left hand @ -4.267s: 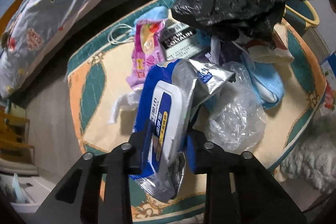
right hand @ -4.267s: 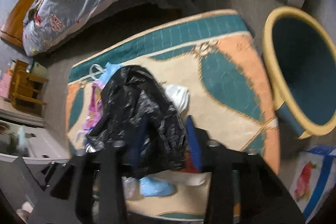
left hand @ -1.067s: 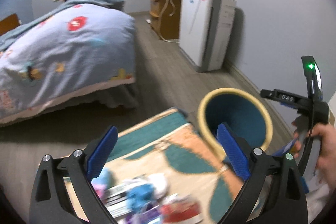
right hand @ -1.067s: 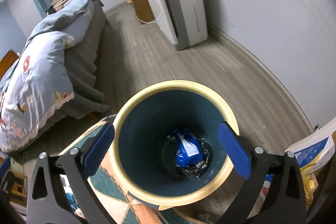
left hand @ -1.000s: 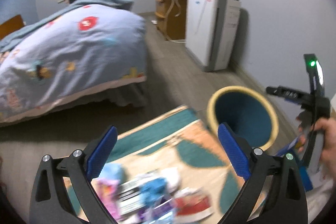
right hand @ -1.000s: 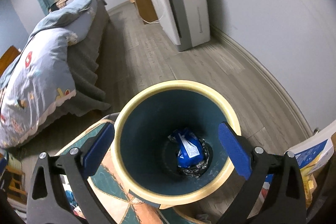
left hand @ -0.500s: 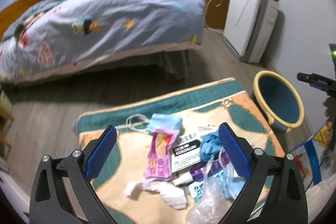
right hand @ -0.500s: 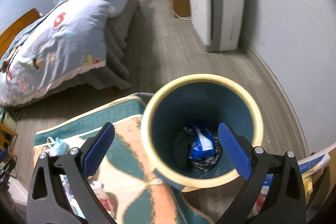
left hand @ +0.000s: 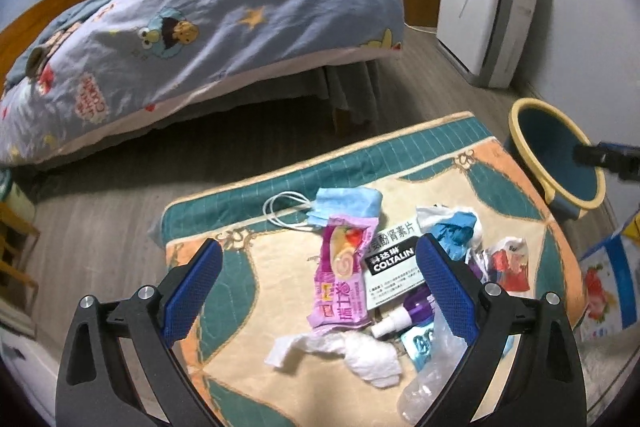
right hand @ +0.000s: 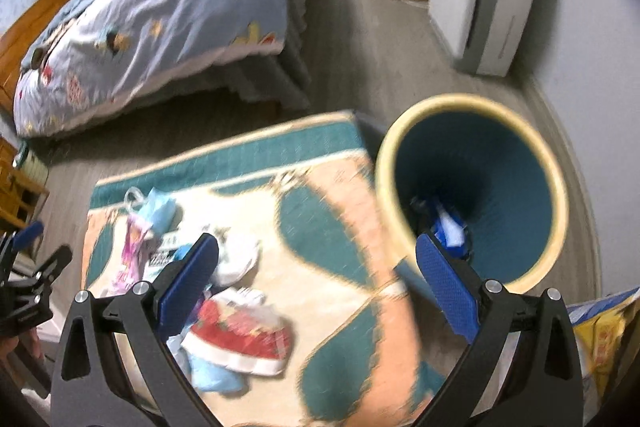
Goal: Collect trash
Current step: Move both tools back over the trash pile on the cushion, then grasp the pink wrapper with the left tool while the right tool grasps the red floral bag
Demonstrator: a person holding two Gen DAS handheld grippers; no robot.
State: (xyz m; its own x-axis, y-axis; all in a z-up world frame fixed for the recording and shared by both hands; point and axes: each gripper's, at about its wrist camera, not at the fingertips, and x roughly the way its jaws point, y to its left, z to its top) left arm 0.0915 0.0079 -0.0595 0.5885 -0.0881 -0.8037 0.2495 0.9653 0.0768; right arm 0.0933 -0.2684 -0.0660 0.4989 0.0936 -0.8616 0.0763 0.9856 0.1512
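Trash lies heaped on a patterned rug [left hand: 256, 291]: a pink snack wrapper [left hand: 340, 283], a white COLTALIN box [left hand: 394, 267], a blue face mask [left hand: 344, 207], crumpled white tissue [left hand: 352, 351] and clear plastic [left hand: 436, 379]. My left gripper [left hand: 316, 291] hangs open above this heap, empty. A teal bin with a cream rim [right hand: 472, 187] stands off the rug's right edge, with a blue pack and a black bag [right hand: 448, 227] at its bottom. My right gripper [right hand: 316, 287] is open and empty, between the bin and the trash, above a red-and-white wrapper [right hand: 240, 339].
A bed with a cartoon-print blue duvet [left hand: 200, 11] stands behind the rug. A white appliance [left hand: 488, 15] is against the right wall. Wooden furniture [left hand: 12, 259] sits at the left. A printed bag [left hand: 608, 287] lies to the rug's right.
Both grippers let go of their trash into the bin and opened. Both views have since swung from the bin back toward the rug's trash heap.
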